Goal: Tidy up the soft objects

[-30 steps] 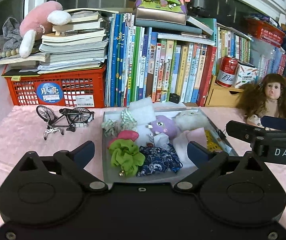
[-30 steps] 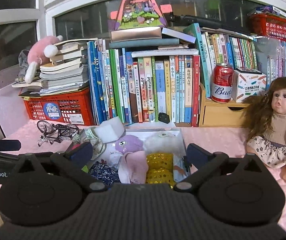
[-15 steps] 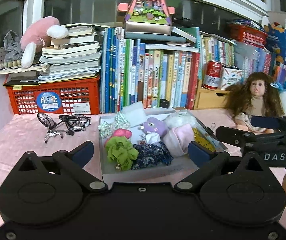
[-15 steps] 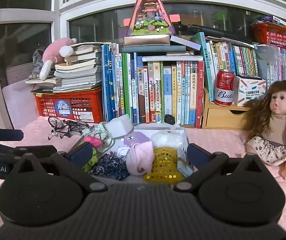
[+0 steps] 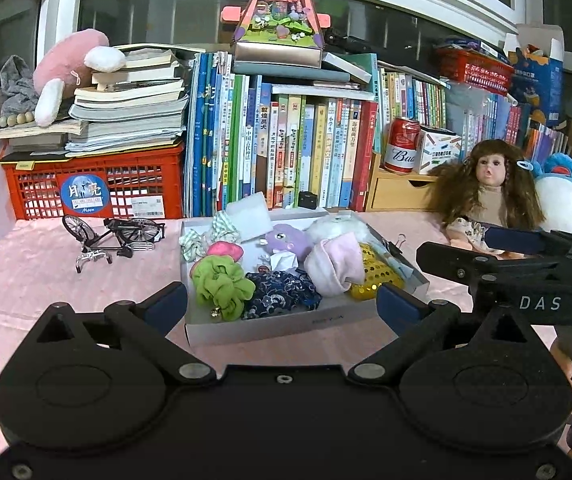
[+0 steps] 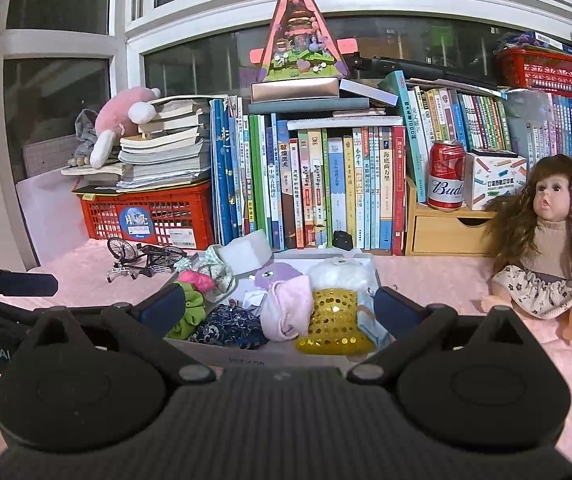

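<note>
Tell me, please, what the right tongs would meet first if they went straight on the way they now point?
Probably the near wall of the white box, which lies just ahead of the open right tongs. If they cleared the rim, the pink cloth and yellow sequined pouch come next. Depth is hard to judge here.

I hold my left tool [image 5: 282, 306] level and low, its two blue-padded fingers [image 5: 164, 307] spread wide with nothing between them. My right tool [image 6: 280, 308] sits alongside at much the same height, its fingers [image 6: 395, 307] likewise parted and gripping nothing. From the left wrist view, my right tool [image 5: 525, 276] shows side-on at the right edge, pointing forward, with part of my right hand [image 5: 565, 364] visible beneath it. From the right wrist view, my left tool [image 6: 2, 312] juts in from the left edge, running parallel to its partner.
</note>
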{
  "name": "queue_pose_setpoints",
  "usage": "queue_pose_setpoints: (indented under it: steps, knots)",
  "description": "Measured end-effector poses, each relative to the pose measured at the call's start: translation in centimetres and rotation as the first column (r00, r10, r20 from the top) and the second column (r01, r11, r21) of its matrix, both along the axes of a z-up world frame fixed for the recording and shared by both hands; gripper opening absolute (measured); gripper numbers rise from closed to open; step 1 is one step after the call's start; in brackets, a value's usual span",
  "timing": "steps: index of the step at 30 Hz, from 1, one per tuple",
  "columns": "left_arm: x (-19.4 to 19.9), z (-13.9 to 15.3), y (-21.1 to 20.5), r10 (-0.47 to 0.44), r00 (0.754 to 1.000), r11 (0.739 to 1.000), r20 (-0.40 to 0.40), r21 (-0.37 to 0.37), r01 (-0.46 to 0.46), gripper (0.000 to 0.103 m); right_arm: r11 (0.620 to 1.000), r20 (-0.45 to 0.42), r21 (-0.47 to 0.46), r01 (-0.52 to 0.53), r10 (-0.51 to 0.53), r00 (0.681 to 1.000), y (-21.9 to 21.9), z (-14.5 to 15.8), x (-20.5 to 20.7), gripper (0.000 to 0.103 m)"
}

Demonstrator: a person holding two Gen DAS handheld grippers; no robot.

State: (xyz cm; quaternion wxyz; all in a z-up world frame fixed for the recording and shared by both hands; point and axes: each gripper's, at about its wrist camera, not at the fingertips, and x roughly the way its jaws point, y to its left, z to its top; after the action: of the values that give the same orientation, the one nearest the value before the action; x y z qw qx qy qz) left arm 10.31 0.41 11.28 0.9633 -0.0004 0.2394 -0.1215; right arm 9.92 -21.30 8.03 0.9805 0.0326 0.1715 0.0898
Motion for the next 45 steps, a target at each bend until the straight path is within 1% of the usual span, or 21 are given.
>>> queue_pose_setpoints:
  steps: [6, 13, 21, 26, 33, 37, 40, 45]
  knots:
    - [-1.0, -0.1, 0.0, 0.001, 1.000, 1.000, 0.009, 0.004, -0.001, 0.101, 1.000, -0.002, 0.017, -0.015, 0.015, 1.000, -0.4, -0.2, -0.9, 0.103]
    - [-2.6, -0.5, -0.6, 0.000, 0.999, 0.999, 0.038, 0.036, -0.001, 0.102, 1.000, 0.010, 0.006, -0.021, 0.021, 1.000, -0.4, -0.8, -2.3, 0.103]
    - [-4.2, -1.1, -0.3, -0.005, 0.999, 1.000, 0.041, 0.025, 0.004, 0.103, 0.997, -0.009, 0.071, -0.001, 0.002, 1.000, -1.2, -1.5, -3.4, 0.103]
    - [-5.7, -1.6, -0.3, -0.001, 0.997, 0.999, 0.074, 0.043, -0.003, 0.102, 0.998, -0.028, 0.068, 0.005, -0.003, 1.000, -1.3, -2.3, -4.1, 0.103]
    - [-8.3, -2.2, 0.0, 0.001, 0.993, 0.999, 0.119, 0.041, -0.006, 0.102, 0.998, 0.002, 0.055, 0.028, -0.028, 1.000, -1.3, -3.4, -5.8, 0.103]
    - [-9.3, -2.8, 0.4, 0.005, 0.994, 1.000, 0.106, 0.022, -0.008, 0.102, 0.998, 0.007, 0.052, 0.047, -0.048, 0.999, -1.5, -4.2, -6.5, 0.103]
    - [-9.9, -3.6, 0.7, 0.020, 0.997, 1.000, 0.080, 0.005, -0.020, 0.102, 0.997, -0.001, 0.051, 0.057, -0.057, 0.998, -1.4, -4.8, -7.1, 0.103]
    - [-11.2, -5.3, 1.4, 0.063, 0.997, 0.998, 0.041, -0.015, -0.063, 0.102, 0.997, -0.016, 0.028, 0.067, -0.067, 0.998, -1.0, -6.3, -8.3, 0.103]
